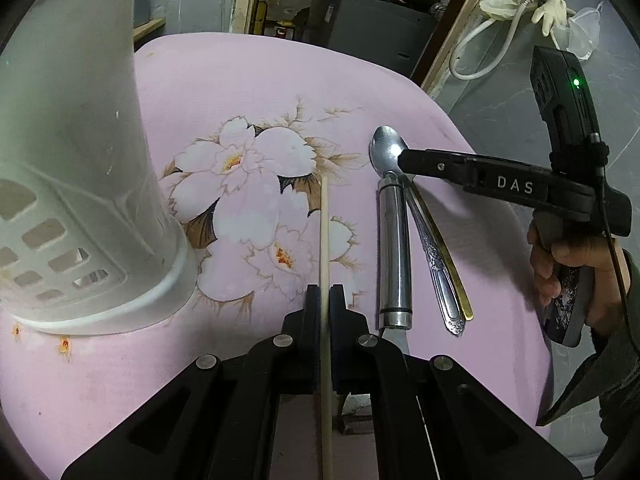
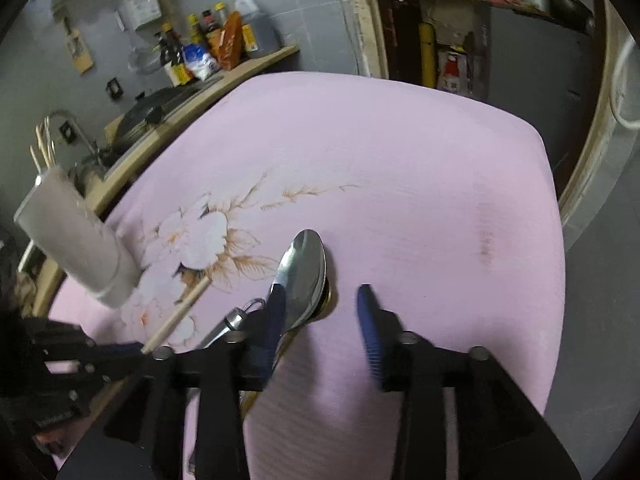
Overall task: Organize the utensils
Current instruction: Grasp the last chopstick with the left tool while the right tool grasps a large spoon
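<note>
My left gripper (image 1: 325, 292) is shut on a pale wooden chopstick (image 1: 325, 232), which points forward over the pink flowered tablecloth (image 1: 240, 80). A white perforated utensil holder (image 1: 80, 160) stands to its left; in the right wrist view the holder (image 2: 80, 248) has several sticks poking out of its top. My right gripper (image 2: 320, 296) is open, its left finger against the bowl of a steel spoon (image 2: 304, 272). Beside the spoon (image 1: 386, 150) lie a steel cylindrical handle (image 1: 394, 248), an ornate silver handle (image 1: 438, 272) and a gold-coloured handle (image 1: 450, 264).
A wooden shelf with sauce bottles (image 2: 208, 48) and a dark pan (image 2: 140, 120) runs along the table's far left side. A hose and a glove (image 1: 520, 4) hang on the wall to the right. The table edge (image 2: 552, 208) drops off to grey floor.
</note>
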A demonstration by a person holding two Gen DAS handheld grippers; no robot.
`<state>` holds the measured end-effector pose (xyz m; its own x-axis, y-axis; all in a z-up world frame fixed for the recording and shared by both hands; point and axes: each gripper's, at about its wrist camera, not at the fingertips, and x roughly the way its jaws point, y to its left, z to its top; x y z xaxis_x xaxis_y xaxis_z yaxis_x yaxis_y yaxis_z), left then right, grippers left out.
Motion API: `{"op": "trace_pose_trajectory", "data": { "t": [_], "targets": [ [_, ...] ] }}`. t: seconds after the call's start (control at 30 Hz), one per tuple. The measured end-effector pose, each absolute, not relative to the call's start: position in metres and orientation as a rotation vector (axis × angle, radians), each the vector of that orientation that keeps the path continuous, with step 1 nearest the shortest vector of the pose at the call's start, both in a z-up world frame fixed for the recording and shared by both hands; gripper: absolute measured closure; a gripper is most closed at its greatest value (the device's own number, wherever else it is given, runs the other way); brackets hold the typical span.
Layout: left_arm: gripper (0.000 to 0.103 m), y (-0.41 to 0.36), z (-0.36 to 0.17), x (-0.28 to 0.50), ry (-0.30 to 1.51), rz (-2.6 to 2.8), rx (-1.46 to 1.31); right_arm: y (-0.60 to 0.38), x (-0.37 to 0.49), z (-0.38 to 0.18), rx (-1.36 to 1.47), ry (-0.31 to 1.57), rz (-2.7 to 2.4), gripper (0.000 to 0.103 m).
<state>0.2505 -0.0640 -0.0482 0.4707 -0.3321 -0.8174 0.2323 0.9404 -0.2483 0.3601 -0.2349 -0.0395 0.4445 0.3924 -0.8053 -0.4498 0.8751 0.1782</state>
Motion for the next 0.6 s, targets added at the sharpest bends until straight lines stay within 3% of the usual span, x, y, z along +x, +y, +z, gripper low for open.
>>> {"op": "trace_pose_trajectory", "data": {
  "t": [0.6],
  "targets": [
    [0.101, -0.047, -0.050, 0.237, 0.982, -0.411, -0.172, -0.186, 0.363, -0.054, -0.234, 0.940, 0.367, 0.061]
  ]
}}
